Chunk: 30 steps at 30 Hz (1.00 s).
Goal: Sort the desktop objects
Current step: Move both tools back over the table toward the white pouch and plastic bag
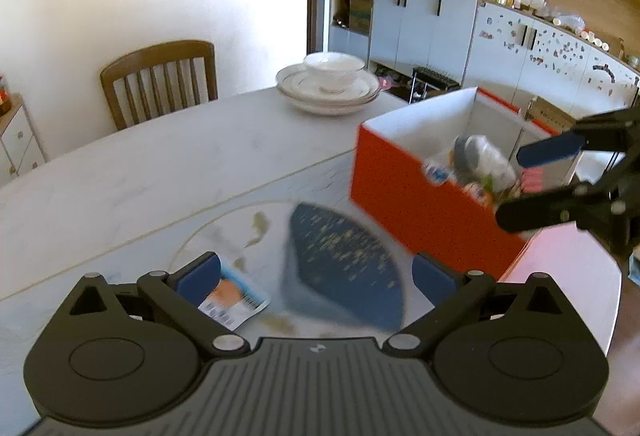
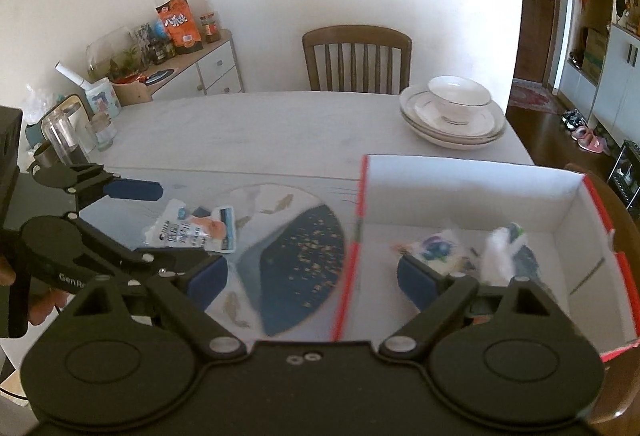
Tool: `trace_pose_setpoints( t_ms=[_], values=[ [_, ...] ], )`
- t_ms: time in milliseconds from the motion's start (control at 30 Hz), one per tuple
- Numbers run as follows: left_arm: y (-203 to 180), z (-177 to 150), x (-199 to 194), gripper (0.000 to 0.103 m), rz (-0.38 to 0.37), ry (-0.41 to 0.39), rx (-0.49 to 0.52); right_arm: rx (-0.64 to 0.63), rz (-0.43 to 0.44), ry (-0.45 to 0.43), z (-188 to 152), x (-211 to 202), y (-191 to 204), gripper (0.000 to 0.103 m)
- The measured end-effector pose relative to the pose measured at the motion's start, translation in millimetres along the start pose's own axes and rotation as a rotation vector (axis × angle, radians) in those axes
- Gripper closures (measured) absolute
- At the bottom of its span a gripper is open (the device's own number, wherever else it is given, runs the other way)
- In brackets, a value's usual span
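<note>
White snack packet (image 2: 196,230) flat on table (image 2: 260,124), long axis slanting toward box (image 2: 472,172); both grippers' fingers wide, empty.

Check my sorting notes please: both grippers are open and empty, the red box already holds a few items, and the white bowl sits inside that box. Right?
Not quite. The white bowl is not inside the red box; it sits on stacked plates on the table beyond it, as the right wrist view shows. The rest holds: left gripper and right gripper are open and empty, and the box holds a few items.
</note>
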<state>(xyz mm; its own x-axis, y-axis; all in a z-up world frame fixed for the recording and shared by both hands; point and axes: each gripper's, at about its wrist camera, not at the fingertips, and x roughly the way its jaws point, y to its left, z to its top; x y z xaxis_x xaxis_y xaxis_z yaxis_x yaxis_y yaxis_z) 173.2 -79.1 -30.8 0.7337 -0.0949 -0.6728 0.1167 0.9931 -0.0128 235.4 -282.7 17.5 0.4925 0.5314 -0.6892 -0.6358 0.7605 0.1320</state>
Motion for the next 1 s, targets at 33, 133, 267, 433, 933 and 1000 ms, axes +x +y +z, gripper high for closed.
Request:
trace_pose_setpoints(
  t_ms=[33,133,267,433,933,1000],
  values=[
    [5.6,-4.0,-0.7,0.0,0.003,0.004,0.0,0.005,-0.003,0.003,0.7,4.3,6.4,0.011],
    [24.2,-16.8,-0.1,0.001,0.022,0.022,0.0,0.016,-0.015,0.01,1.6,18.5,24.3,0.011],
    [47.1,-32.9,1.7,0.0,0.041,0.039,0.007,0.028,-0.023,0.015,3.6,38.3,49.0,0.011],
    [74.2,-49.2,6.3,0.0,0.049,0.058,-0.004,0.023,-0.052,0.011,6.4,64.0,77.7,0.011],
    [117.4,-73.0,32.6,0.001,0.027,0.079,-0.009,0.051,-0.041,-0.009,22.1,125.5,130.7,0.001],
    [119.0,-76.1,35.5,0.001,0.029,0.077,0.003,0.056,-0.038,-0.003,23.9,136.9,136.7,0.001]
  ],
)
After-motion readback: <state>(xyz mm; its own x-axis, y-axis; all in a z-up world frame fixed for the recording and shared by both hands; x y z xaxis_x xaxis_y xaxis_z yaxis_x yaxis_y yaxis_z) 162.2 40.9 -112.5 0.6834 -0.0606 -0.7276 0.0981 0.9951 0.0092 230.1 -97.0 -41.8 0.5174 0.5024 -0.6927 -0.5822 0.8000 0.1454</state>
